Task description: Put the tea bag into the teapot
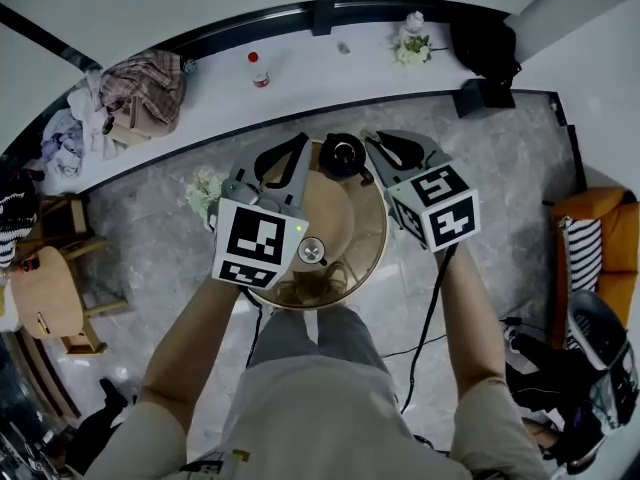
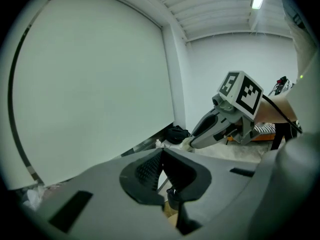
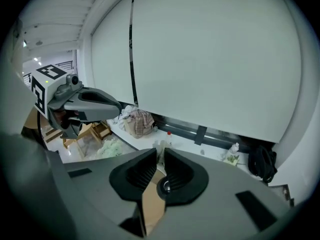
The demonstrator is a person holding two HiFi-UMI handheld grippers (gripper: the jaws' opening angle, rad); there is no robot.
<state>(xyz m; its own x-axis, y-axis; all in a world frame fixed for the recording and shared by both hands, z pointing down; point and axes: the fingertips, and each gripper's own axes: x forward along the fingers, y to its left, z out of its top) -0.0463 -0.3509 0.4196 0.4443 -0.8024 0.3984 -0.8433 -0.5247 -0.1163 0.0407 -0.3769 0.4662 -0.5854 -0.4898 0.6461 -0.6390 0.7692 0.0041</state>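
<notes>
Teapot (image 1: 343,155) on round table (image 1: 362,223); grey floor (image 1: 150,238)

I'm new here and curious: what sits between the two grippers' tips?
The teapot, standing on the round table, sits between the tips of the left gripper and the right gripper. The head view shows it.

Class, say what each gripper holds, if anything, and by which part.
Nothing is held. The left gripper has its jaws together on nothing; the right gripper has them slightly apart and empty.
</notes>
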